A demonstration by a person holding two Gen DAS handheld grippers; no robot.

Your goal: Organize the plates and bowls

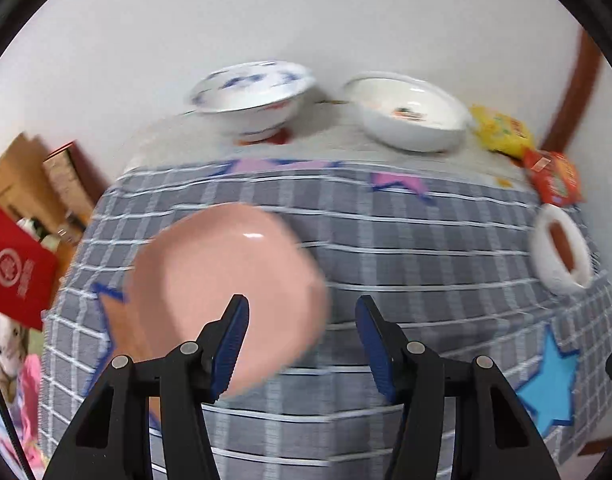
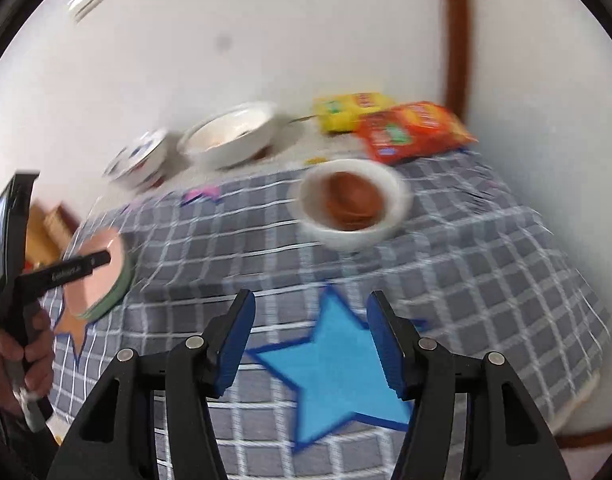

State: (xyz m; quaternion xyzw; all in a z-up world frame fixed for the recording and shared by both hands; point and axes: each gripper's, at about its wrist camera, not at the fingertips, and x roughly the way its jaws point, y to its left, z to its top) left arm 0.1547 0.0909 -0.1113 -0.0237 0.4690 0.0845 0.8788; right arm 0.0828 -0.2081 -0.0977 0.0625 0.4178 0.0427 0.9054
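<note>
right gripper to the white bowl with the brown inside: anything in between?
Nothing visible. The right gripper is open over the blue star; only bare checked cloth lies between it and the white bowl.

- Right tool [image 2: 311, 336] sat wide open above blue star [image 2: 338, 364] on checked tabletop [image 2: 486, 280].
- White bowl [image 2: 352, 204] lay ahead, pink plate [image 2: 102, 272] far left.

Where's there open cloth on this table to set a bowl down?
Bare checked cloth lies between the pink plate and the small brown-lined bowl, around the blue star. The back edge is crowded: patterned bowl, white dish, snack packets.
</note>
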